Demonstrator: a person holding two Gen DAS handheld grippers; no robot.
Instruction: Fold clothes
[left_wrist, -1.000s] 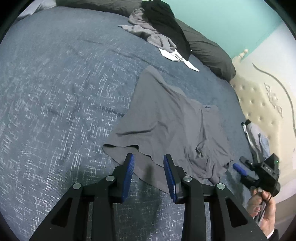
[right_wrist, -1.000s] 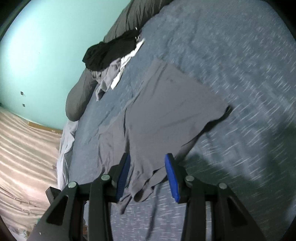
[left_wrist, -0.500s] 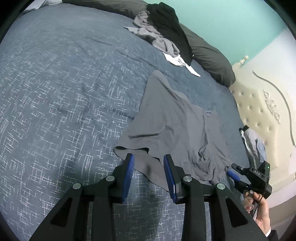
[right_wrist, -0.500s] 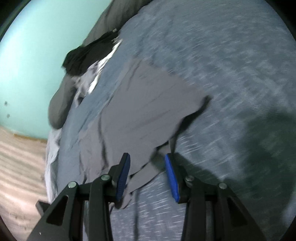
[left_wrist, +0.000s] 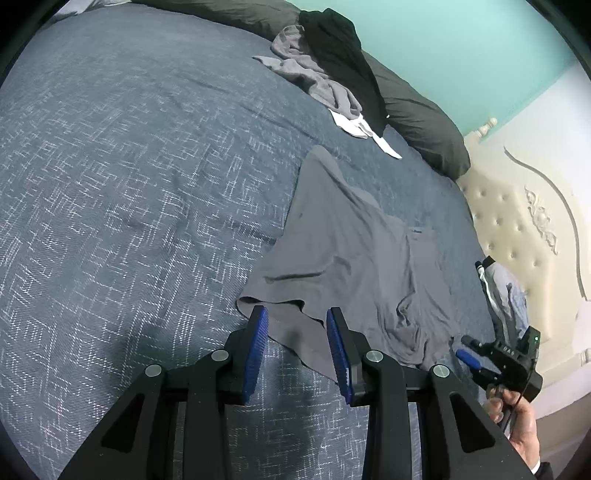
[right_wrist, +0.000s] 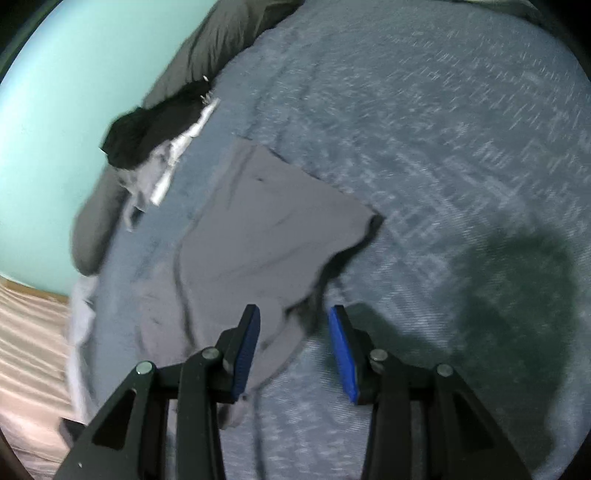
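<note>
Thin grey jersey garment (left_wrist: 351, 266), spread nearly flat on the blue woven bedspread (left_wrist: 129, 184), on the side near the cream tufted headboard (left_wrist: 517, 236). Soft, light and limp by the look of it: likely to sag and drag when lifted from one point only, so better taken at two corners at once. Wrinkled bunch at the near right corner, one loose flap at the near left edge.

Left gripper (left_wrist: 297, 350) low over the near left hem, blue-padded fingers (left_wrist: 255, 354) spread apart, cloth edge lying between them but not pinched. Right gripper (right_wrist: 293, 350) above the near right part of the garment, fingers (right_wrist: 341, 354) spread as well, nothing held; right view blurred, so exact contact with the cloth hard to tell. Best hold probably the hem corner in front of each gripper, pinching both layers of cloth together.

Pile of unfolded black, grey and white clothes (left_wrist: 328, 74) well apart, against the dark pillows (left_wrist: 417, 122).

Compared with one second ago: left gripper closer to the hem, garment larger in its view; right gripper shifted toward the middle of the near edge, its view more blurred; fingers of both as wide as before.
</note>
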